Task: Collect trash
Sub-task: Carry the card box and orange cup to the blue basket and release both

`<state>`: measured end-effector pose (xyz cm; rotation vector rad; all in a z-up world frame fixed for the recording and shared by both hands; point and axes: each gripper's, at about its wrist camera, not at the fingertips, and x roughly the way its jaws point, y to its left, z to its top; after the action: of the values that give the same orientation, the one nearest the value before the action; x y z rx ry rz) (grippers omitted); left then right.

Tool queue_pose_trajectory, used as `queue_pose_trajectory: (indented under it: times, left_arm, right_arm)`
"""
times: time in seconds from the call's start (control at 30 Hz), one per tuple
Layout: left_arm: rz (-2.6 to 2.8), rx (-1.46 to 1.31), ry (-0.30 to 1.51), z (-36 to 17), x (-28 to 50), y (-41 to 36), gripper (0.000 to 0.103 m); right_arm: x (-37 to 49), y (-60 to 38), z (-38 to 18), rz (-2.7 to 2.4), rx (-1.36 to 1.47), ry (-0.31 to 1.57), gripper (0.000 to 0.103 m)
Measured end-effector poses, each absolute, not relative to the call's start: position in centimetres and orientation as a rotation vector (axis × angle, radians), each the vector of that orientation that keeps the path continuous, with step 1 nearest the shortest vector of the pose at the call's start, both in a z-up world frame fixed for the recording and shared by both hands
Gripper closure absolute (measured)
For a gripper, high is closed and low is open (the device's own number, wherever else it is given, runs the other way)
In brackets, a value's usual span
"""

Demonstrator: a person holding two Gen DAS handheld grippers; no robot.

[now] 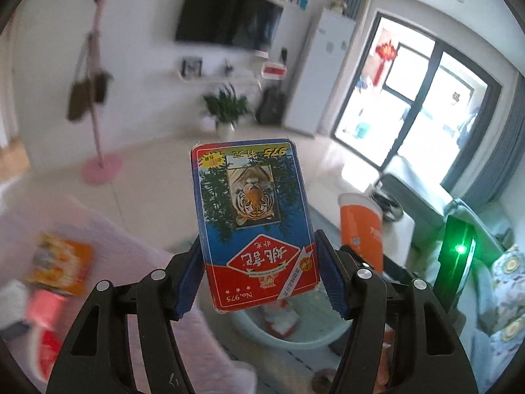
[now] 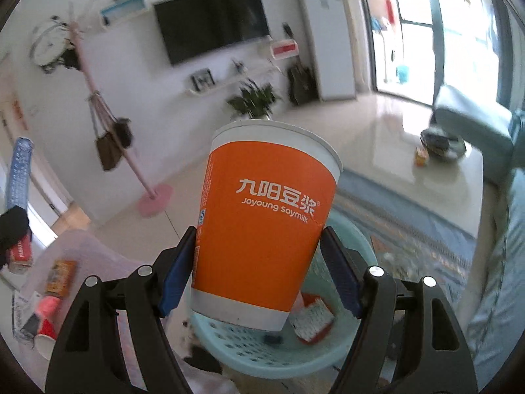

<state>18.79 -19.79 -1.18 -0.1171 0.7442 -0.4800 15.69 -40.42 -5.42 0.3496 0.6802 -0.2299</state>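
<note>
Left gripper [image 1: 259,277] pinches a red-and-blue playing-card box [image 1: 252,223] with a tiger picture, blue pads pressed on both long edges, box upside down and tilted away from the camera. Right gripper [image 2: 259,271] clamps an orange paper soymilk cup [image 2: 262,223], pads on both sides of its lower half, cup upright, leaning slightly left, white rim on top. Both held above a pale teal plastic basket [image 2: 328,354] on the floor; a red-and-white carton [image 2: 311,323] lies inside it near the right wall. To the left, a pink-covered surface [image 1: 124,246] carries an orange snack packet [image 1: 60,264] and red paper cups [image 2: 46,323] near its near-left edge. Further out: patterned rug [image 2: 410,229], white coffee table [image 2: 452,177], pink coat stand [image 2: 98,105], potted plant [image 1: 226,106], wall TV [image 2: 213,23], blurred
</note>
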Motion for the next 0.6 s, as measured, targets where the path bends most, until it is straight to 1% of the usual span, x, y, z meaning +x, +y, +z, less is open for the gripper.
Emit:
queue_pose_trajectory:
  times: [0.07,0.17,0.3,0.37,0.5,0.57,0.6]
  left_arm:
    - [-0.488,-0.127,0.834,-3.6,20.0,-21.0,0.041]
    - [-0.513,-0.171,0.887,-6.0,20.8,-21.8,0.041]
    - [-0.522,-0.156,0.923,-8.2,21.3,-22.7,0.041]
    - [-0.537,-0.157,0.945,-9.0,21.6,-23.2,0.038]
    - [-0.552,-0.162,0.974,-9.3,22.3,-23.2,0.036]
    - [-0.538,-0.142,0.954,-9.0,22.0,-23.1,0.03]
    - [-0.538,-0.141,0.947,-8.7,21.6,-22.7,0.03]
  right_arm:
    - [16.1,-41.5,-7.0,-0.247,0.371,0.721,0.031]
    - [16.9,-42.3,-9.5,-0.272,0.403,0.793,0.031]
    - [17.2,-43.0,-11.8,-0.283,0.426,0.852,0.031]
    - [17.3,-43.4,-12.3,-0.279,0.445,0.868,0.03]
    - [16.9,-43.6,-12.4,-0.278,0.453,0.864,0.029]
    - [16.8,-43.6,-12.2,-0.276,0.457,0.857,0.029]
    - [16.8,-43.5,-12.0,-0.274,0.458,0.854,0.029]
